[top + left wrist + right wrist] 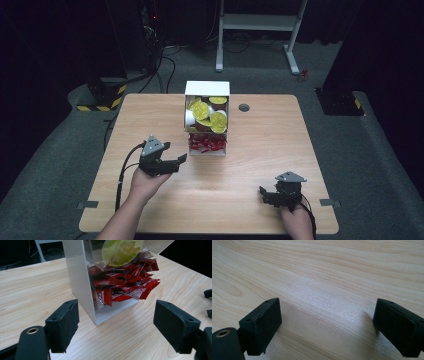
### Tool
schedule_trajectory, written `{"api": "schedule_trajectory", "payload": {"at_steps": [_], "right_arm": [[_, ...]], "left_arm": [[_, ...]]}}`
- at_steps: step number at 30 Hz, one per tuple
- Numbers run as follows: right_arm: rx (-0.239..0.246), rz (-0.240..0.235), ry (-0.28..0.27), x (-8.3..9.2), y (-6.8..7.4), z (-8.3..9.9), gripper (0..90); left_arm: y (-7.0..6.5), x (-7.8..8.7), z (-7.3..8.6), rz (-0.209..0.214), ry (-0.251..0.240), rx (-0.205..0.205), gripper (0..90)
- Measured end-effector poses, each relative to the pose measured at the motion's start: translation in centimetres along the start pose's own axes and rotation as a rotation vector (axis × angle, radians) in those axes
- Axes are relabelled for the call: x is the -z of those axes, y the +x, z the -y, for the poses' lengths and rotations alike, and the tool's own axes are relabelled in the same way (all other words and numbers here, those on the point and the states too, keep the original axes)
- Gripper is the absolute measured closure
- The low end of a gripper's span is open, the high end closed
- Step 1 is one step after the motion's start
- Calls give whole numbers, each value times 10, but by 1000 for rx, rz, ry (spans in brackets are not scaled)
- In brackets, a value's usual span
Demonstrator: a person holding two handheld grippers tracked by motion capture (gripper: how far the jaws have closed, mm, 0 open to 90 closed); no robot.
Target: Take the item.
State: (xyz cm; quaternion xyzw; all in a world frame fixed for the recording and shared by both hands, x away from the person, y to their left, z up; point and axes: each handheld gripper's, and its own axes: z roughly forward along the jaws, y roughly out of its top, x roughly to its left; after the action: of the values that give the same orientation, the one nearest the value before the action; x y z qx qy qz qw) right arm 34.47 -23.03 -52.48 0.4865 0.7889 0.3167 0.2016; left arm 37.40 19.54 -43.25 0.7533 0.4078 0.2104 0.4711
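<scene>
approach step: we aim the left gripper at the red packets.
both grippers released, empty; right gripper idle; next, reach into the box.

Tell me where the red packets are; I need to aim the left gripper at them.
In the high view the red packets fill the lower front compartment of the white box at the table's middle, just right of and beyond the left gripper.

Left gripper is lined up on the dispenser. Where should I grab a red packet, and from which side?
Take a loose end of one of the red packets spilling out of the open front of the white dispenser. The left gripper should probably come in low over the table from that front, jaws open; the side wall blocks other approaches.
</scene>
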Motion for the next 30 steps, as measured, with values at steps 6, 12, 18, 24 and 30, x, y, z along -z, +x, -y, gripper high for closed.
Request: {"api": "schedule_trajectory", "payload": {"at_steps": [6, 12, 18, 24, 30], "right_arm": [[1, -2, 1, 0, 0, 0, 80], [2, -2, 0, 0, 0, 0, 80], [-1, -4, 1, 0, 0, 0, 80], [10, -8, -1, 0, 0, 0, 80], [11, -8, -1, 0, 0, 0, 80]], "left_arm": [[-2, -7, -6, 6, 11, -18, 213], [0, -17, -9, -9, 9, -1, 255], [0, -24, -16, -23, 23, -29, 253], [2, -33, -18, -25, 17, -15, 260], [3, -46, -16, -20, 36, 0, 275]]}}
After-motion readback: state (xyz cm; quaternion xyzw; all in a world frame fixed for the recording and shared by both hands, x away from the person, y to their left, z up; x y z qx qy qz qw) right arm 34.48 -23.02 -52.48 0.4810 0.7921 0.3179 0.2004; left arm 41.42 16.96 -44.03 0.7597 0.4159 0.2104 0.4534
